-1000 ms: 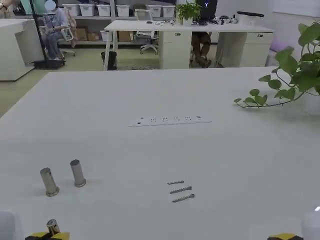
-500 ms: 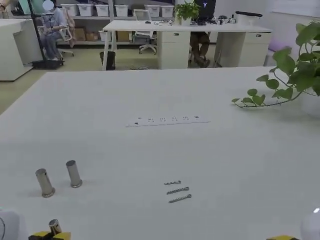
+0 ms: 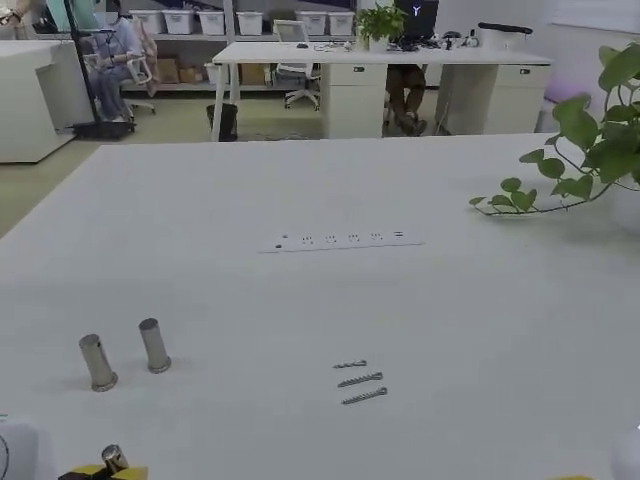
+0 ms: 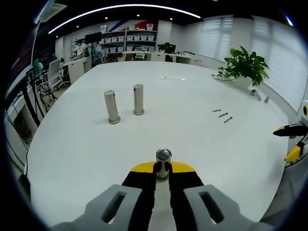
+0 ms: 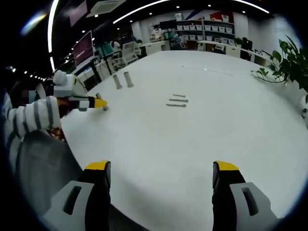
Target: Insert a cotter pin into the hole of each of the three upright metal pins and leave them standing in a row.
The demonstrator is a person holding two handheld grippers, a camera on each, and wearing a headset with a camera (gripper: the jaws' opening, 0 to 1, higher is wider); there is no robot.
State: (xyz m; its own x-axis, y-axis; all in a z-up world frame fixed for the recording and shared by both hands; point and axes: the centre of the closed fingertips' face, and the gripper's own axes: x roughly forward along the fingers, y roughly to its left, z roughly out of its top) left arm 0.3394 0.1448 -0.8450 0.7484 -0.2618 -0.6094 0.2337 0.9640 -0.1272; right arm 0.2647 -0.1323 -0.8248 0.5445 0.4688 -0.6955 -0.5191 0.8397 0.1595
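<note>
Two upright metal pins (image 3: 98, 361) (image 3: 154, 345) stand side by side on the white table at the left; the left gripper view has them ahead (image 4: 111, 107) (image 4: 138, 99). My left gripper (image 4: 162, 172) is shut on a third metal pin (image 4: 163, 162), held upright at the near left edge (image 3: 113, 459). Three cotter pins (image 3: 359, 380) lie in a small stack at table centre, also seen as cotter pins (image 5: 178, 100). My right gripper (image 5: 161, 173) is open and empty, near the table's front edge, well short of the cotter pins.
A power strip (image 3: 342, 241) lies flat mid-table. A leafy potted plant (image 3: 590, 140) overhangs the far right. Beyond the table are desks, chairs, shelves and a seated person (image 3: 108, 60). Wide bare tabletop surrounds the parts.
The head camera shifted slightly. The left gripper's held pin sits a little lower at the frame's bottom edge; the right gripper's yellow tip has dropped out of the head view.
</note>
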